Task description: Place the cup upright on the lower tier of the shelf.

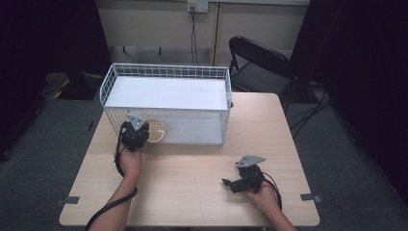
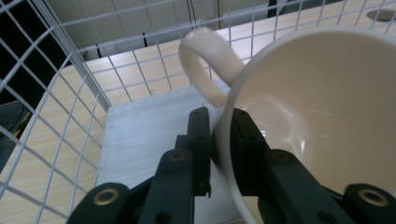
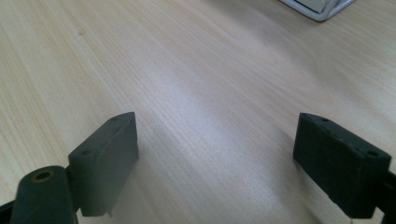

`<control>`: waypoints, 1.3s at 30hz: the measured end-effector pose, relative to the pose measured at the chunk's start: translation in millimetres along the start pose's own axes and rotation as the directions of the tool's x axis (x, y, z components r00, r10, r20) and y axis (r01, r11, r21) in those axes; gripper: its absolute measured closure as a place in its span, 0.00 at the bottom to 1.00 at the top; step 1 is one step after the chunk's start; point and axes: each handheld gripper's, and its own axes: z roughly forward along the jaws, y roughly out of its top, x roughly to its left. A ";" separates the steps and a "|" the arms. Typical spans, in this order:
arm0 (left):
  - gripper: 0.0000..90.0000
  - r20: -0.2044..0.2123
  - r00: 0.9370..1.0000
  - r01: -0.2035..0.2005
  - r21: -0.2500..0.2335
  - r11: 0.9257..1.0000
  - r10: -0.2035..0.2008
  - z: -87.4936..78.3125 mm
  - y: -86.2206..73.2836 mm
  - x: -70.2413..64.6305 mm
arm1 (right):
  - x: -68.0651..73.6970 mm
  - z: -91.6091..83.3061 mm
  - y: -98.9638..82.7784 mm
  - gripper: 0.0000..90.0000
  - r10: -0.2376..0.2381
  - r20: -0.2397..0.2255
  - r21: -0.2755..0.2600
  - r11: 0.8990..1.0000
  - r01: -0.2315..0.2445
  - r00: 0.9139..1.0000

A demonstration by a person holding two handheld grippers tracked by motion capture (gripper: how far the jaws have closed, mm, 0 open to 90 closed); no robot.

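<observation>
The right claw (image 3: 215,163) rested low over the bare worktop (image 3: 196,84), its jaws spread wide and empty. Farther off, the left claw (image 2: 219,140) pinched the wall of a cream cup (image 2: 317,116) tipped on its side at the wire basket's (image 1: 166,72) near wall, handle (image 2: 208,60) raised; the cup's far rim was cut off.

My left gripper (image 1: 134,132) hides most of the cup (image 1: 156,130); up close, the cup's (image 2: 317,116) right side runs off frame.
</observation>
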 end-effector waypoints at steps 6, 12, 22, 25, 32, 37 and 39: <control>0.78 0.015 1.000 -0.019 -0.022 1.000 0.020 -2.8 6.8 -2.3 | -0.1 0.0 0.0 0.15 -0.001 0.000 0.000 1.000 0.001 1.000; 0.68 0.026 1.000 -0.013 -0.051 0.999 0.015 -1.8 5.7 -4.3 | -0.1 0.0 0.0 0.15 -0.001 0.000 0.000 1.000 0.001 1.000; 0.61 0.040 0.999 -0.019 -0.058 0.998 0.021 -2.8 7.1 -6.9 | 0.0 0.0 0.0 0.15 -0.001 0.000 0.000 1.000 0.001 1.000; 0.58 0.044 0.999 -0.022 -0.063 0.998 0.025 -4.2 8.1 -7.6 | -0.1 0.0 0.0 0.15 -0.001 0.000 0.000 1.000 0.001 1.000; 0.56 0.054 0.998 -0.023 -0.051 0.998 0.025 -5.2 10.3 -7.2 | 0.0 0.0 0.0 0.15 -0.001 0.000 0.000 1.000 0.001 1.000; 0.54 0.046 0.999 -0.025 -0.066 0.998 0.028 -8.5 11.3 -6.1 | 0.0 0.0 0.0 0.15 -0.001 0.000 0.000 1.000 0.001 1.000; 0.53 0.051 0.998 -0.025 -0.067 0.997 0.028 -9.6 12.2 -5.7 | -0.1 0.0 0.0 0.15 -0.001 0.000 0.000 1.000 0.001 1.000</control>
